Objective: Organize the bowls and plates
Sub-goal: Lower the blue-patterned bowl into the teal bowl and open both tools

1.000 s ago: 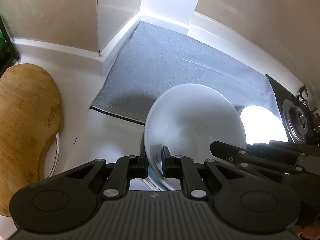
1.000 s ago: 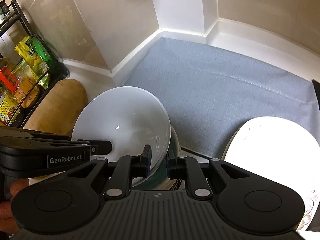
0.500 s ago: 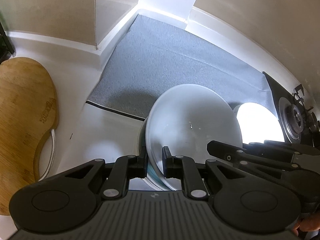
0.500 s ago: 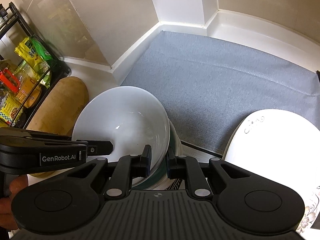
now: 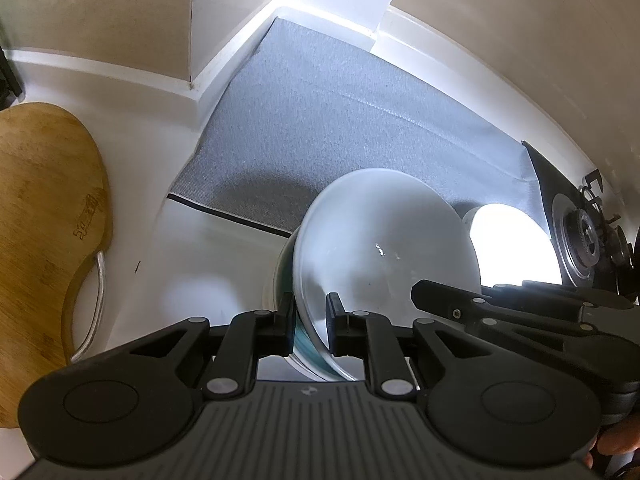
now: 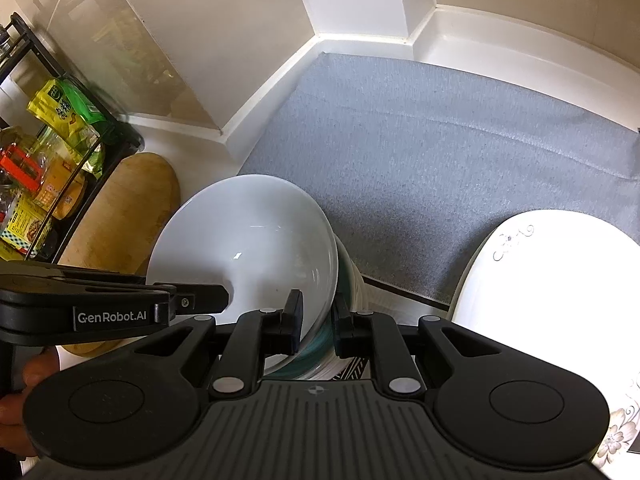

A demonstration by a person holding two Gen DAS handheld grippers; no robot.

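Observation:
A white bowl (image 5: 384, 240) (image 6: 248, 240) sits nested on top of a stack of bowls, one with a teal rim (image 6: 320, 340). My left gripper (image 5: 310, 320) is shut on the stack's left rim. My right gripper (image 6: 318, 320) is shut on its right rim. Both hold the stack tilted, near the front edge of a grey mat (image 5: 340, 112) (image 6: 440, 152). A white plate with a floral print (image 6: 552, 312) lies to the right, bright in the left wrist view (image 5: 516, 244).
A wooden cutting board (image 5: 44, 220) (image 6: 120, 220) lies on the white counter at the left. A black rack with food packets (image 6: 48, 152) stands far left. A gas stove burner (image 5: 584, 240) is at the right. Walls close the back corner.
Both grippers and the bowl stack have shifted slightly forward toward the mat; the grip on the rims is unchanged.

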